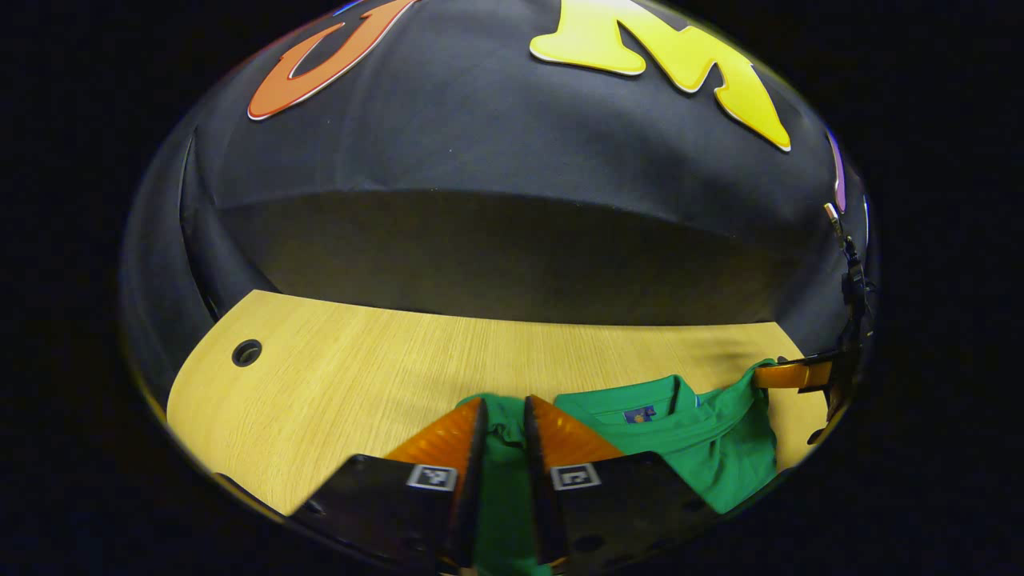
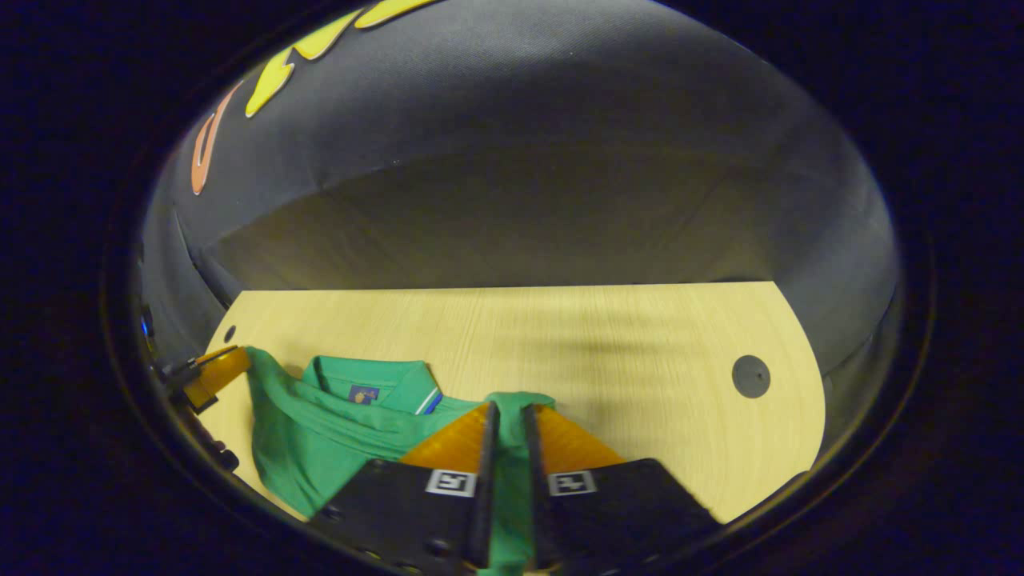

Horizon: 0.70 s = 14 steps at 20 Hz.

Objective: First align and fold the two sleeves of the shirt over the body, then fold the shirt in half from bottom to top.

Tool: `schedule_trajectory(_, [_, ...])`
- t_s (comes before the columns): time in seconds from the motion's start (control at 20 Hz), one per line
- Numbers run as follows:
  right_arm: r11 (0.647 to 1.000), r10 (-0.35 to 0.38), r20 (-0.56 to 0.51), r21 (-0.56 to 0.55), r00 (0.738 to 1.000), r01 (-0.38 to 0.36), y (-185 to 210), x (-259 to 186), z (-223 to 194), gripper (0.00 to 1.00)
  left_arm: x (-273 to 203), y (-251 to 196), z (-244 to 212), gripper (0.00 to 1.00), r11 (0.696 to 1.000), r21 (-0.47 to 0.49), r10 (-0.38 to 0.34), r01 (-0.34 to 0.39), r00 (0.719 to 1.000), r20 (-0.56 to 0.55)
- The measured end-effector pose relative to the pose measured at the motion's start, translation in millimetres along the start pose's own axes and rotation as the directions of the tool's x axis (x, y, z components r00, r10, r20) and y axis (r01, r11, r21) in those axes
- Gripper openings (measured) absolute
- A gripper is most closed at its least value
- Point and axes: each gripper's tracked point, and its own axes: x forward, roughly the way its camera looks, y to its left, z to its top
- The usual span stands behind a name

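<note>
Low in the left gripper view, the left claw [image 1: 506,420] is clamped on a fold of the green shirt [image 1: 704,448], cloth pinched up between its two fingers; the shirt lies on the table [image 1: 336,392] to the claw's right, collar [image 1: 640,400] facing the booth wall, and at the far right edge the other claw shows at the shirt's edge, too small to read its grip there. Risk here: the pinch looks thin and near the cloth's edge, so a quick pull could slip it out, or it may catch more than one layer and drag the body along, spoiling the alignment. Over in the right gripper view, the right claw [image 2: 506,424] is likewise closed on a strip of green fabric, with the collar and shirt body spread to its left on the table and the left claw at the far left edge. Risk here: if the two hands move unevenly, the shirt skews or bunches at the collar; the smooth table lets the whole garment slide instead of folding. Which part each claw holds, sleeve or hem, I cannot tell.
</note>
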Motion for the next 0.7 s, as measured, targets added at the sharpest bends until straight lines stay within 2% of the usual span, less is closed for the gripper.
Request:
schedule_trajectory(0.1, [1.000, -0.018, 0.027, -0.008, 0.999, 0.018, -3, -9, 4, 0.70, -5, 7, -2, 1.00, 0.999, 0.001, 0.039, -0.039, 0.999, -0.012])
schedule_trajectory(0.15, [0.999, -0.038, 0.055, 0.000, 0.998, 0.038, -4, -21, 7, 0.91, -12, 8, 5, 0.96, 0.999, -0.024, 0.043, -0.043, 0.999, 0.004])
schedule_trajectory(0.2, [0.998, -0.058, 0.080, -0.003, 0.995, 0.059, -6, -31, 11, 0.94, -18, 11, 9, 0.96, 0.998, -0.029, 0.054, -0.053, 0.998, 0.011])
schedule_trajectory(0.35, [0.994, -0.104, 0.188, -0.020, 0.977, 0.109, -1, -86, 24, 0.96, -62, 16, 40, 0.96, 0.995, -0.041, 0.089, -0.086, 0.993, 0.073])
schedule_trajectory(0.55, [0.993, -0.100, 0.311, -0.032, 0.945, 0.116, 19, -171, 42, 0.97, -144, 14, 92, 0.96, 0.994, -0.023, 0.112, -0.109, 0.976, 0.187])
schedule_trajectory(0.7, [0.993, -0.089, 0.365, -0.035, 0.927, 0.109, 32, -229, 43, 0.96, -206, 12, 118, 0.96, 0.991, -0.004, 0.130, -0.133, 0.957, 0.258])
